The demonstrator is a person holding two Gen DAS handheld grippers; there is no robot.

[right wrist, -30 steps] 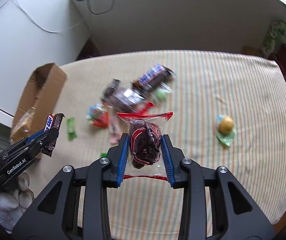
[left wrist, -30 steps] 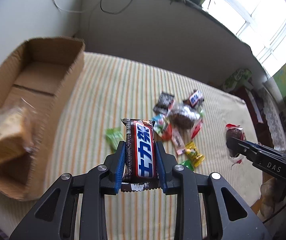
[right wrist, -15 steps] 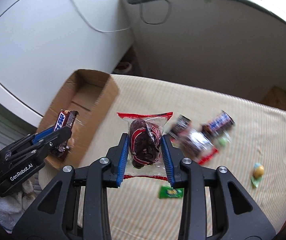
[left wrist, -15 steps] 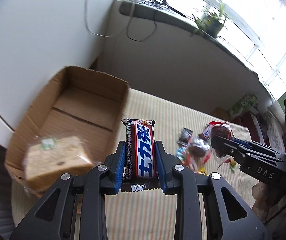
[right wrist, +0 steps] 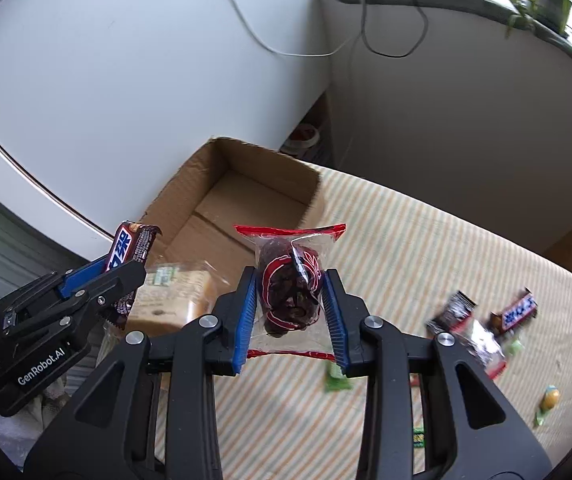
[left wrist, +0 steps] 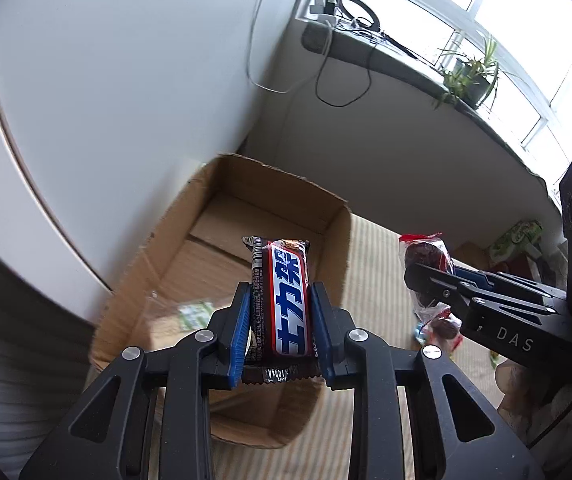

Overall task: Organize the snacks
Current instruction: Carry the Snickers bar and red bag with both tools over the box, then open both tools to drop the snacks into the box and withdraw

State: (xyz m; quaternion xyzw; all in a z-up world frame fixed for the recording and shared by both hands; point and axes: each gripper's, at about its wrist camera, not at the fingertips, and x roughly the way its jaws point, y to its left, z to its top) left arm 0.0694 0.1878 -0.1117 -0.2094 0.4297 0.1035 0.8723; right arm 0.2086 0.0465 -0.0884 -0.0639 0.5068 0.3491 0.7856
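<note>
My left gripper (left wrist: 282, 316) is shut on a brown, red and blue chocolate bar (left wrist: 284, 300) and holds it above the open cardboard box (left wrist: 222, 216). The bar also shows in the right wrist view (right wrist: 128, 252). My right gripper (right wrist: 289, 312) is shut on a clear red-edged packet of dark dried fruit (right wrist: 289, 284), just right of the box (right wrist: 246, 200). That packet shows in the left wrist view (left wrist: 425, 256). A wrapped bread slice (right wrist: 174, 300) lies in the box's near end.
The box stands at the left end of a striped tablecloth (right wrist: 405, 248). Several loose snacks (right wrist: 481, 328) lie on the cloth at the right, with a green packet (right wrist: 335, 376) nearer. A white wall and a windowsill with cables and a plant (left wrist: 469, 76) lie behind.
Both grippers have swung left from the snack pile toward the box, each still holding its snack. The left gripper now hangs over the box.
</note>
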